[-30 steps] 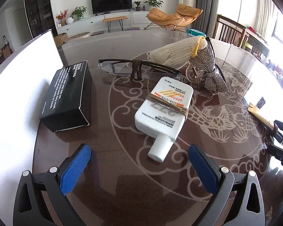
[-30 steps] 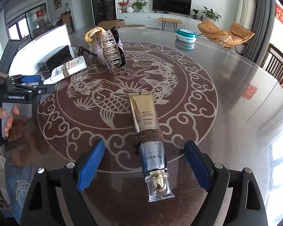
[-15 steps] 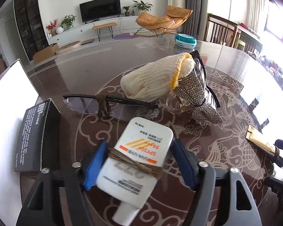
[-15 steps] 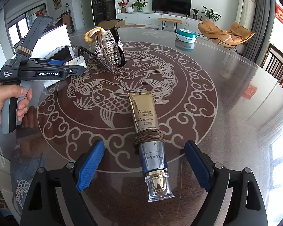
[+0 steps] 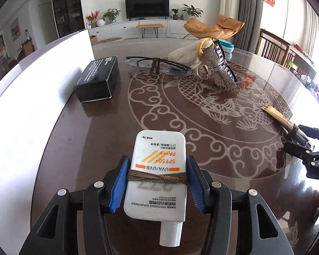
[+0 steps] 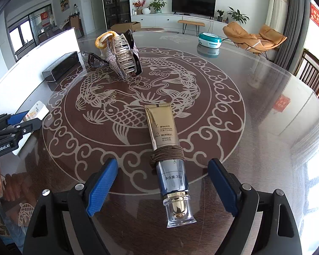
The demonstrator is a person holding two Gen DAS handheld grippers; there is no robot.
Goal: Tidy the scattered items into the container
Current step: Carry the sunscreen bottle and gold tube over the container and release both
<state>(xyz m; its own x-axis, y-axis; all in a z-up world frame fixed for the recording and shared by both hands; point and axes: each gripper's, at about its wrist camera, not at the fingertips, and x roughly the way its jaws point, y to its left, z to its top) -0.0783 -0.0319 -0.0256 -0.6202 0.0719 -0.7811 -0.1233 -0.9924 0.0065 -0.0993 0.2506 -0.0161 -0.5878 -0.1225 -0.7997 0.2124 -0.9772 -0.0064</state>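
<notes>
Sunscreen bottle [image 5: 158, 174] has gone from lying loose on the counter [image 5: 202, 148] a second ago to sitting clamped between my left tongs [image 5: 157, 183], blue pads squeezing both flat sides at the cord wrap, cap end towards me. It looks lifted clear of the glass now, and the white container [image 5: 32, 110] runs along the left, close by. My worry: the bottle is smooth plastic held only by its narrow edges, so a quick swing left could let it pivot or slide out. Right tongs [image 6: 165, 188] hang wide open, gripping nothing, straddling the gold tube [image 6: 167, 153], which lies flat on the counter with its clear cap nearest me. That tube is round, so an off-centre close could roll it away. Glasses [image 5: 157, 65] and hair clip [image 5: 219, 68] wait at the far side.
</notes>
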